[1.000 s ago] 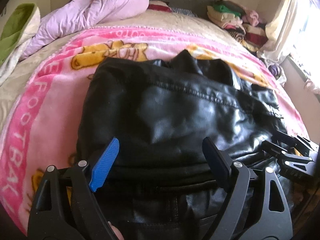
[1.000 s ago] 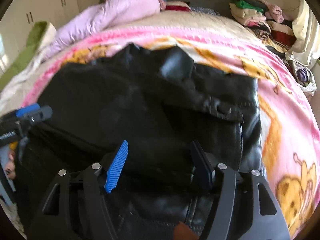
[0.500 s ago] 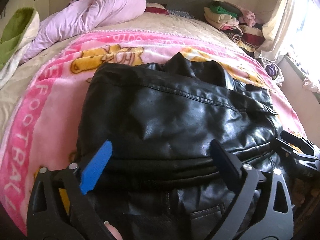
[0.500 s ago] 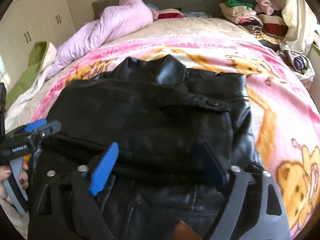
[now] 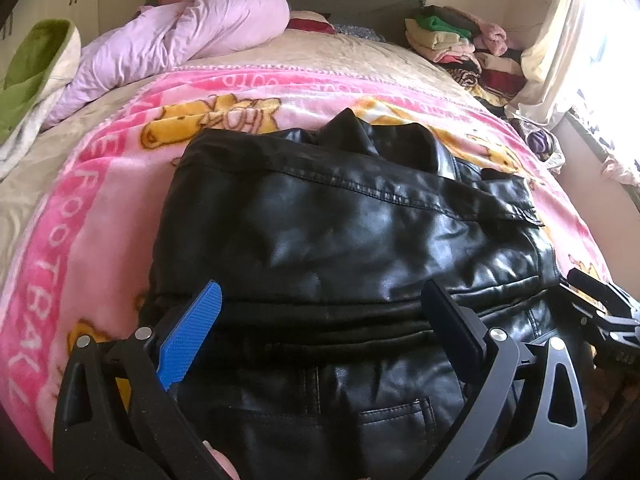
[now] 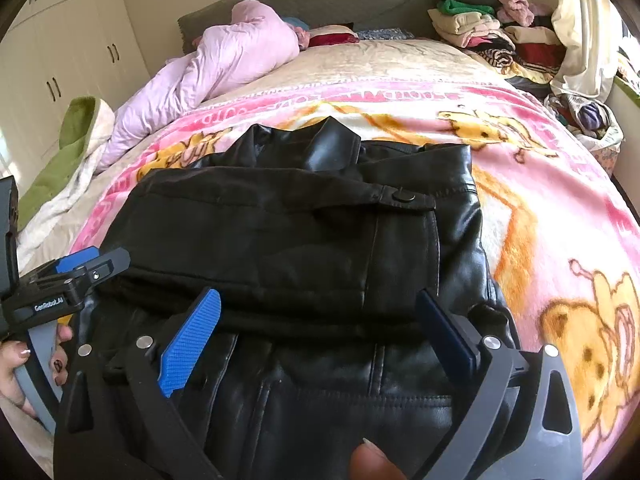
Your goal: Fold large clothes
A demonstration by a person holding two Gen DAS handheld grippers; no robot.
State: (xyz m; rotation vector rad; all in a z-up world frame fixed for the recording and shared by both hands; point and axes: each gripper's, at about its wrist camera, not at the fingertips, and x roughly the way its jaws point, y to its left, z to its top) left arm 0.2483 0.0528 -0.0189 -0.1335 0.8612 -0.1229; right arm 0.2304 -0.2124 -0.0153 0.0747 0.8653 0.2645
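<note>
Both pairs of jaws stand wide apart above a black leather jacket (image 5: 352, 248), and nothing is pinched in either. On the left gripper (image 5: 320, 320) the jaws are spread fully, their blue pads (image 5: 190, 344) clear of the leather. On the right gripper (image 6: 316, 324) the jaws are opening at this moment, with the folded edge of the jacket lying below and between them but not pressed by the pads.

The jacket lies folded on a pink cartoon-print blanket (image 5: 100, 200) spread over the bed (image 6: 400, 56). Its lower part has been turned up over the body, so a thick doubled edge runs across just ahead of both grippers; the collar (image 6: 332, 148) points toward the headboard, and a snap tab (image 6: 404, 197) shows on the upper layer.

From the right wrist view, the left gripper comes in at the left edge, held by a hand (image 6: 16, 368) with painted nails. A lilac duvet (image 5: 180, 36) is bunched near the headboard, a green-lined cover (image 5: 28, 68) lies at the left, and a pile of folded clothes (image 6: 480, 24) sits in the far right corner.
</note>
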